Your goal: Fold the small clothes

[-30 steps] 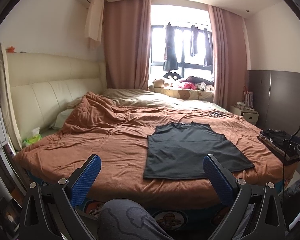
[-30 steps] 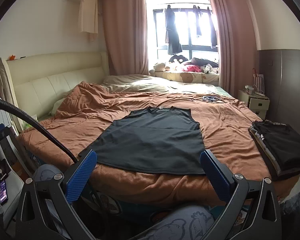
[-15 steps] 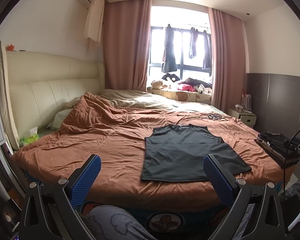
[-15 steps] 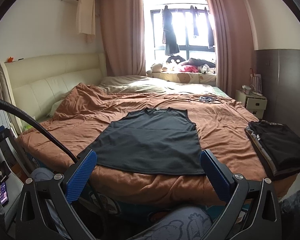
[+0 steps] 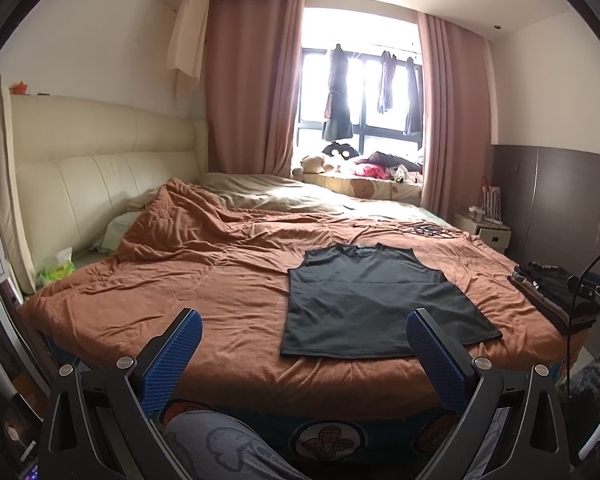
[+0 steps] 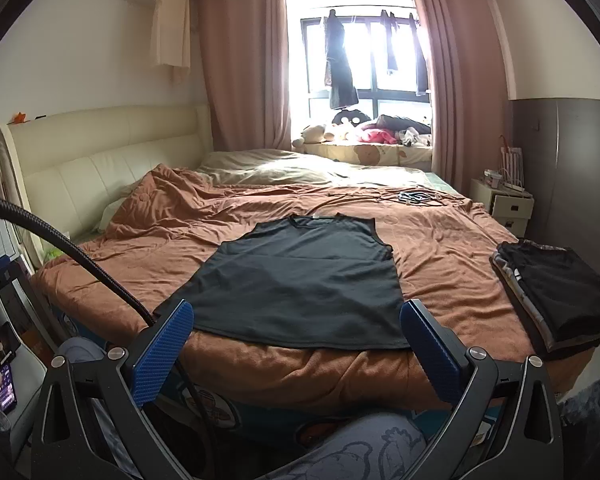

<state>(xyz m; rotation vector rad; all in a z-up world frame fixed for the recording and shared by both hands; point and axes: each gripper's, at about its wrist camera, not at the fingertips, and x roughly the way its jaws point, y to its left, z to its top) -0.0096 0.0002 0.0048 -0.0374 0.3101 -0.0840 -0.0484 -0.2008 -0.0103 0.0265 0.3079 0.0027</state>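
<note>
Dark sleeveless top [image 5: 374, 304] spread flat, unfolded, neckline far side, on brown blanket [image 5: 204, 280]. Both grippers' fingers [image 5: 171, 356] [image 6: 161, 350] spread wide, empty.

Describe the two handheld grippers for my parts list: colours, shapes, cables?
Left gripper and right gripper look alike: black angular frames with silver screws and two flat fingers faced with blue dimpled pads. A black braided cable arcs across the right view. Grey cartoon-print trousers show below.
</note>
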